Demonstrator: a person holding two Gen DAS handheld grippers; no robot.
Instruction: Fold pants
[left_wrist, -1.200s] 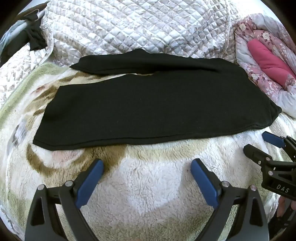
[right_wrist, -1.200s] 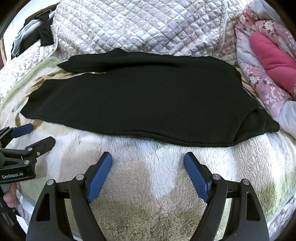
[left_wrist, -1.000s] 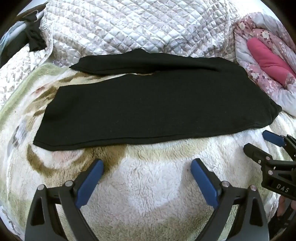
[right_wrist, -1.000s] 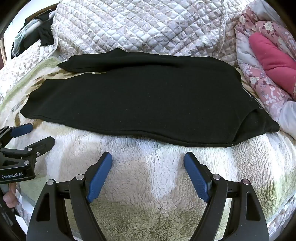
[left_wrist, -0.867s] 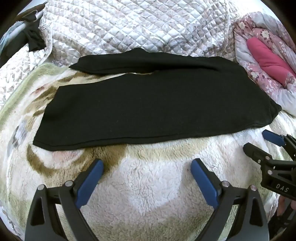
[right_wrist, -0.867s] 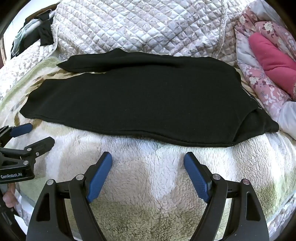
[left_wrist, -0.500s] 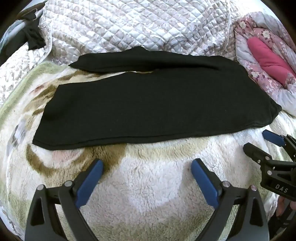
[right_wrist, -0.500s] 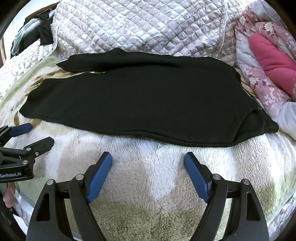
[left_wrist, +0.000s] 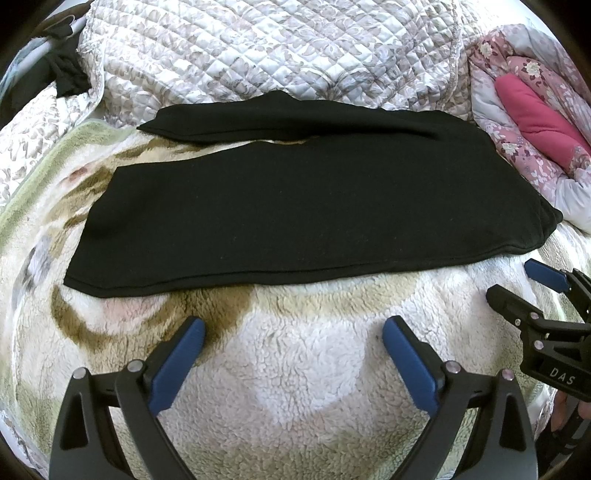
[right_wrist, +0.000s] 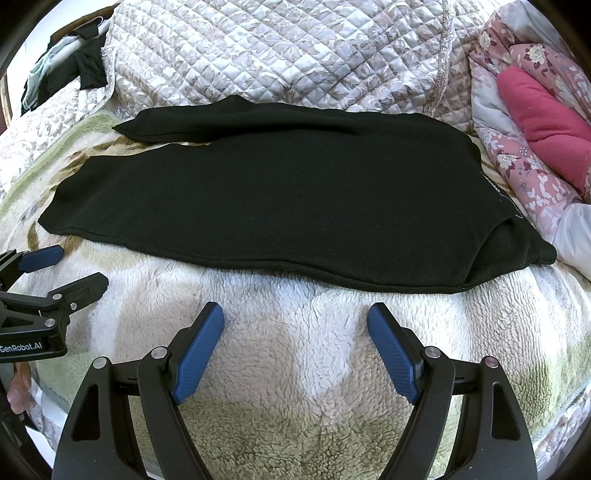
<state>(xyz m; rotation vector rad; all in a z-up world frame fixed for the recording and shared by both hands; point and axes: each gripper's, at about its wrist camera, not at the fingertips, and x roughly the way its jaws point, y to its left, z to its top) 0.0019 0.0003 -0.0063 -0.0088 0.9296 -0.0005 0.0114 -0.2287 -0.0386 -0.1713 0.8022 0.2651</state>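
Note:
Black pants (left_wrist: 295, 206) (right_wrist: 280, 199) lie spread flat across a fleece blanket, legs pointing left, waistband at the right. The far leg (left_wrist: 280, 118) is split from the near leg by a narrow gap. My left gripper (left_wrist: 293, 328) hovers open over bare blanket, short of the pants' near hem, with nothing between its blue pads. My right gripper (right_wrist: 295, 314) is open too, just in front of the near hem, empty. Each gripper shows at the edge of the other's view: the right gripper (left_wrist: 517, 280) and the left gripper (right_wrist: 66, 269).
A fleece blanket (left_wrist: 306, 365) (right_wrist: 303, 354) covers the bed. A quilted floral cover (left_wrist: 266, 48) is heaped behind the pants. Pink floral bedding with a magenta pillow (right_wrist: 543, 122) is piled at the right. Dark clothes (right_wrist: 85, 62) hang at the far left.
Nothing has visibly changed apart from a slight drift of both views; the pants lie as before and both grippers remain open.

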